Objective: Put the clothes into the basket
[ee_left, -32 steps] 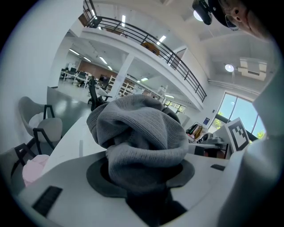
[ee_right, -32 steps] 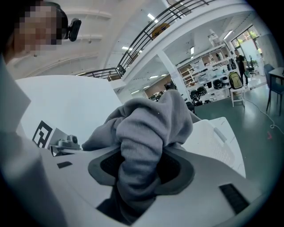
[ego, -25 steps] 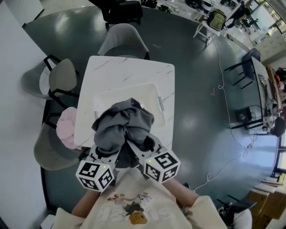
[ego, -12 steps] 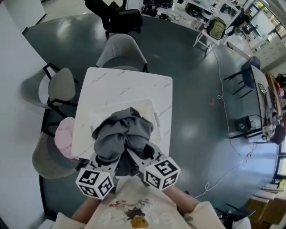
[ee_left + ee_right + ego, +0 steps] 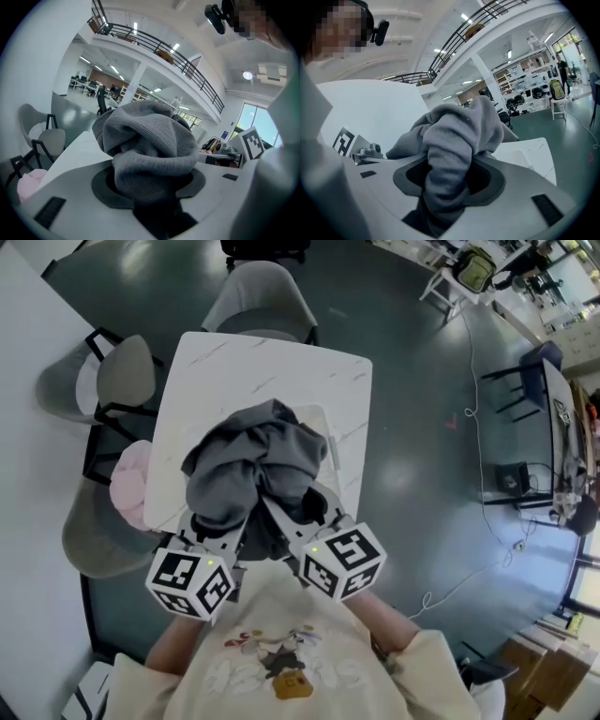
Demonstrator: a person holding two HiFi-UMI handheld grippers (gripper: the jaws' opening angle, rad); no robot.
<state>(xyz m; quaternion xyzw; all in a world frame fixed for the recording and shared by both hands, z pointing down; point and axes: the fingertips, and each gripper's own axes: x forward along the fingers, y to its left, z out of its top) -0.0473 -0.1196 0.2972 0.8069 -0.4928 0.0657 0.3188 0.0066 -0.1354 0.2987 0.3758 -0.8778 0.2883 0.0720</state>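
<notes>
In the middle of the head view, a bunched-up grey garment [image 5: 251,465] is held between the left gripper [image 5: 217,538] and the right gripper [image 5: 298,532], whose marker cubes sit side by side at the lower centre. Each gripper view shows the jaws closed on a thick fold of this grey cloth, the knit bulging out above the pads. The bundle hangs over the near part of the white table [image 5: 281,367] and covers most of the white basket [image 5: 331,454]; only the basket's right rim shows. Whether the cloth touches the basket I cannot tell. At the left edge, a pink garment [image 5: 129,486] lies on a grey chair [image 5: 94,535] beside the table.
</notes>
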